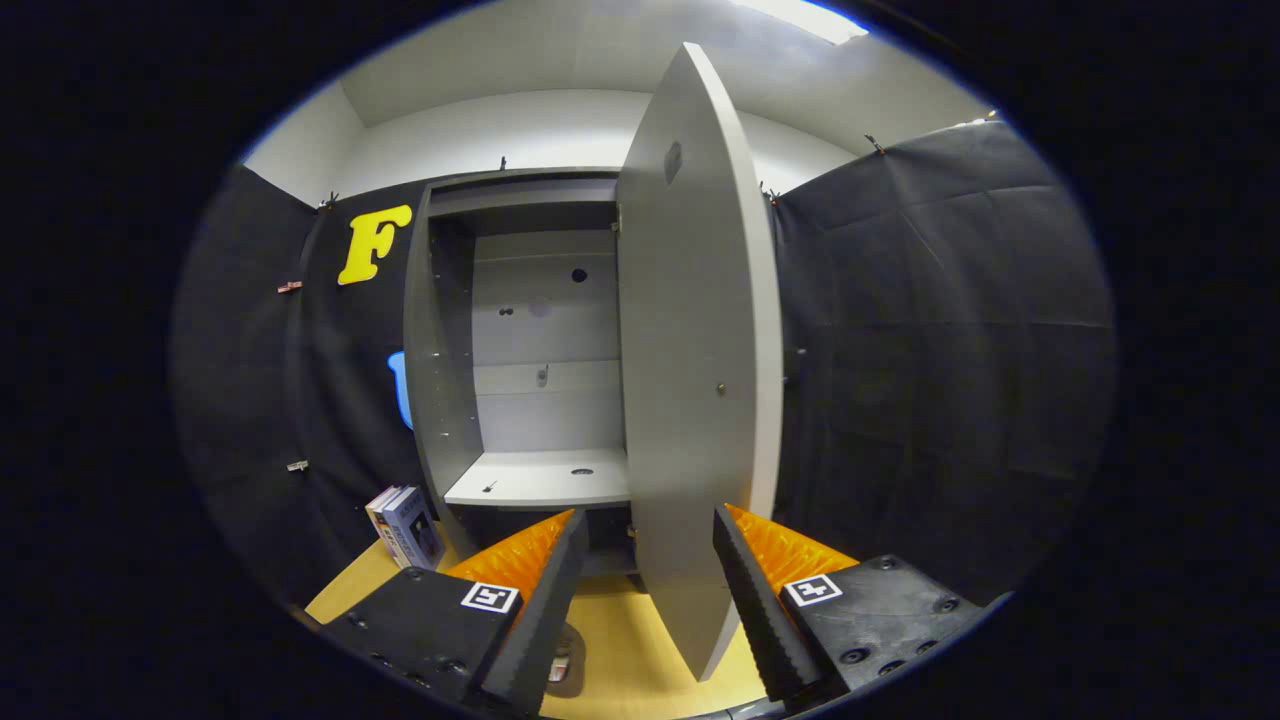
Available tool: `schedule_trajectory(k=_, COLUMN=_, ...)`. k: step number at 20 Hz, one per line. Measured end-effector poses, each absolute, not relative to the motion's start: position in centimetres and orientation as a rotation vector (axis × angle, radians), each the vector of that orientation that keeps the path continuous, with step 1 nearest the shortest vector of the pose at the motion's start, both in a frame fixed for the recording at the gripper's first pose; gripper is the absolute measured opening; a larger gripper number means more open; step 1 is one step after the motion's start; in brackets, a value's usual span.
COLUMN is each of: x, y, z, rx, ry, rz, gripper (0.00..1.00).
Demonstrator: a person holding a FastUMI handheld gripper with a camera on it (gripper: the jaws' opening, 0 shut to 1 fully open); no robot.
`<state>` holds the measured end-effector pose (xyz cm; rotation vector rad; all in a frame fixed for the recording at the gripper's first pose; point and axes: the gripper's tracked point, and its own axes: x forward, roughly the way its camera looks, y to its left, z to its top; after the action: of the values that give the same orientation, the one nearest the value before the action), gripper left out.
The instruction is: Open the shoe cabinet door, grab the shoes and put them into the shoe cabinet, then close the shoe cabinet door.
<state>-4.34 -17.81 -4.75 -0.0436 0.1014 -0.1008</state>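
Between our claw (640, 590), spread wide and empty, the cabinet door (695, 400) stands open at 12 o'clock; shoes remain unloaded.

Black cloth walls (930, 330) hang under a white upper wall (520, 125) and ceiling, with a pale wooden floor (620, 650) and books (405, 525) leaning by the cloth.

We see a staged test booth, not a home: black cloth walls (920, 330) clipped up at 9 and 3 o'clock, grey shoe cabinet (520, 340) at 12, books (405, 525) at 8, wood-look floor (620, 640).
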Motion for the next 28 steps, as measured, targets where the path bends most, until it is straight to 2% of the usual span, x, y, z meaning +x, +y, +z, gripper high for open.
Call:
schedule_trajectory(k=3, x=-3.2, y=-14.1, z=-8.1, rx=-0.04, ry=0.122, rz=-0.054, gripper=0.81)
schedule_trajectory(k=5, x=-2.5, y=-11.7, z=-10.9, rx=-0.037, ry=0.129, rz=-0.012, gripper=0.86)
schedule_trajectory(k=11, x=-1.2, y=-7.9, z=-21.6, rx=-0.023, ry=0.23, rz=0.021, gripper=0.86)
schedule_trajectory(k=17, x=-2.2, y=-7.5, z=-35.9, rx=0.038, ry=0.53, rz=0.022, gripper=0.86)
schedule_trajectory(k=23, x=-2.5, y=-8.4, z=-44.9, rx=0.001, ry=0.654, rz=-0.015, gripper=0.83)
schedule_trajectory(k=28, x=-1.6, y=-8.4, z=-48.6, rx=-0.037, ry=0.719, rz=-0.015, gripper=0.84)
